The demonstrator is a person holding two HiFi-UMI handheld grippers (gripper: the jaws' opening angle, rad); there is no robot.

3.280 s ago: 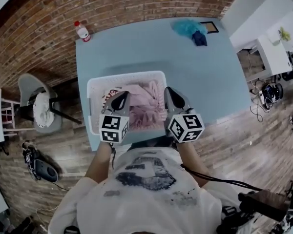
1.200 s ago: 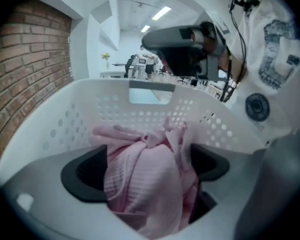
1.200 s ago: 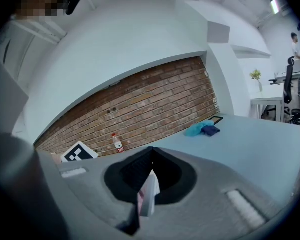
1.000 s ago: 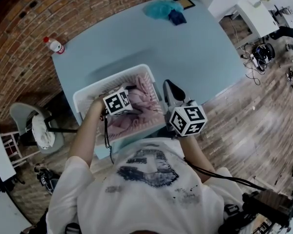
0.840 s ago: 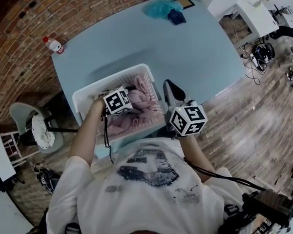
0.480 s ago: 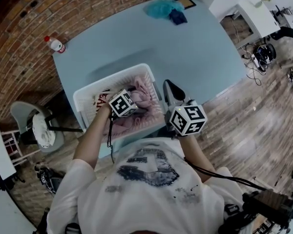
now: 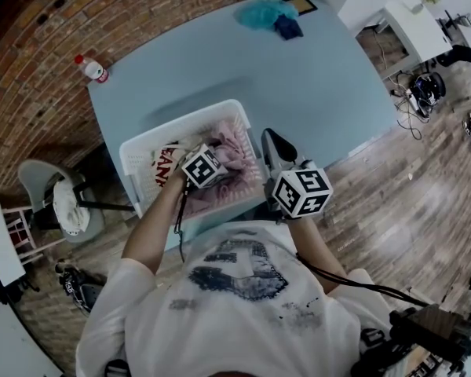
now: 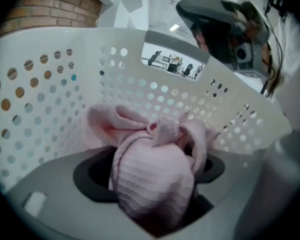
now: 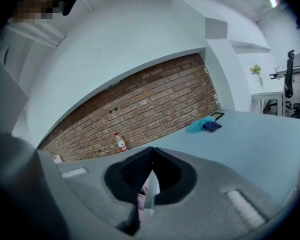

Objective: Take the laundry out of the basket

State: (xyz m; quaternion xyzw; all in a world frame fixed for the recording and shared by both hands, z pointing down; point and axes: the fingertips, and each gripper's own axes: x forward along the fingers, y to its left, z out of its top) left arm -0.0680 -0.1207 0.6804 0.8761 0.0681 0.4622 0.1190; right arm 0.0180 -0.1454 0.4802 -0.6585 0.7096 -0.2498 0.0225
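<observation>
White T-shirt (image 7: 220, 324) with dark chest print, grey left gripper (image 7: 214, 143) and right gripper (image 7: 269, 137), black-and-white marker cubes (image 7: 302, 192), black cable (image 7: 349, 288).

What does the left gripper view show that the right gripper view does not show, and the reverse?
Only the left gripper view: the pink cloth between the jaws of the left hand-held gripper, which have just been closing, and the holed inner wall of the white basket.
Only the right gripper view: the shut jaws of the right hand-held gripper, the blue table, a bottle and a teal cloth.
Both: the brick wall.
</observation>
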